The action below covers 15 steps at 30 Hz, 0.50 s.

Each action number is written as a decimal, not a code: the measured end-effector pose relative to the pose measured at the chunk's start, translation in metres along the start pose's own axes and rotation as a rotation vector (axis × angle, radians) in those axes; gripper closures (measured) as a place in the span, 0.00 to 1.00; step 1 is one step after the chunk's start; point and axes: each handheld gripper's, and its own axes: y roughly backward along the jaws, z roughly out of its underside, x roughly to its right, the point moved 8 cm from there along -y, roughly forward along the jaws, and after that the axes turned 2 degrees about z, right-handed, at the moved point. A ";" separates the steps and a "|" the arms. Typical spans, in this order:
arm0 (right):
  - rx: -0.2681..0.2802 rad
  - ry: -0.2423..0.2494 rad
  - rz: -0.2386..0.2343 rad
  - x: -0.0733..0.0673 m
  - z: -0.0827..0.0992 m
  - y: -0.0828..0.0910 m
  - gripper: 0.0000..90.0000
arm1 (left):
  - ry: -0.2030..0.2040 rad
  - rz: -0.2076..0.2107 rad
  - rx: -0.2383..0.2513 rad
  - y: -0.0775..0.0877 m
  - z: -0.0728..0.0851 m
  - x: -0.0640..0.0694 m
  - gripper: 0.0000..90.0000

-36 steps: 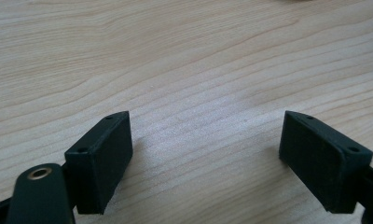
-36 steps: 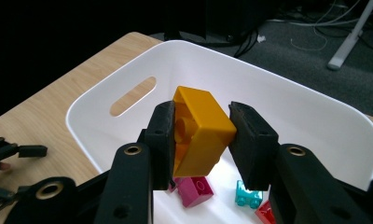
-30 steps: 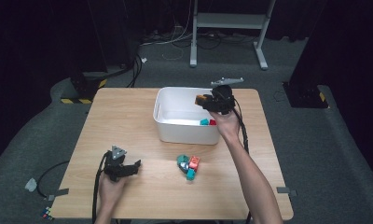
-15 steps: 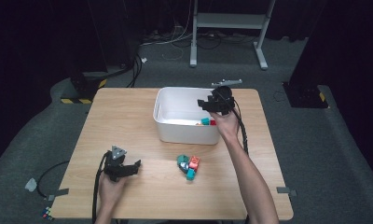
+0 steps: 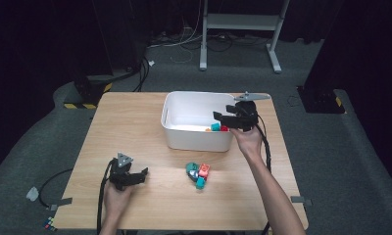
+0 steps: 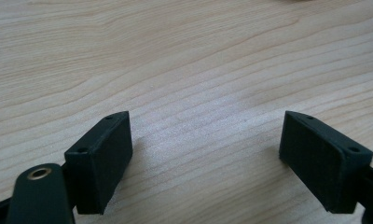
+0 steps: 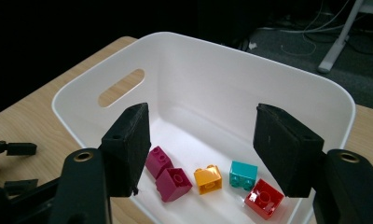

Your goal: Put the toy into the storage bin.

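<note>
Right hand-held gripper (image 7: 201,149) hung over the white bin (image 5: 173,104), jaws just spread and empty, bricks (image 7: 208,179) below. Left hand-held gripper (image 6: 203,158) idled agape on bench (image 5: 135,127); loose bricks (image 5: 198,174) awaited pickup.

one white bin (image 7: 287,88) holds five bricks (image 7: 208,179); about four more bricks (image 5: 198,174) lie clustered on the table (image 5: 130,132).

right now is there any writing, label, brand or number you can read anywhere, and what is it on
None: nothing in these pictures reads as text.
The white bin is plain, with no label on its walls.
The bricks inside it bear no print, nor do the bricks on the table.
The black-and-yellow striped strip on the floor is a pattern, not words.
The small coloured bits by the table's near left corner are too small to read.
</note>
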 end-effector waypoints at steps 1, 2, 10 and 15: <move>0.013 -0.001 -0.006 0.000 0.001 0.004 0.40 | 0.000 0.000 0.000 0.000 0.000 0.000 0.19; 0.019 -0.004 -0.012 -0.001 0.003 0.007 0.40 | 0.000 0.000 0.000 0.000 0.000 0.000 0.19; 0.042 0.004 -0.048 -0.010 0.024 0.030 0.37 | 0.000 0.000 0.000 0.000 0.000 0.000 0.19; 0.048 0.027 -0.064 -0.020 0.043 0.039 0.34 | 0.000 0.000 0.000 0.000 0.000 0.000 0.19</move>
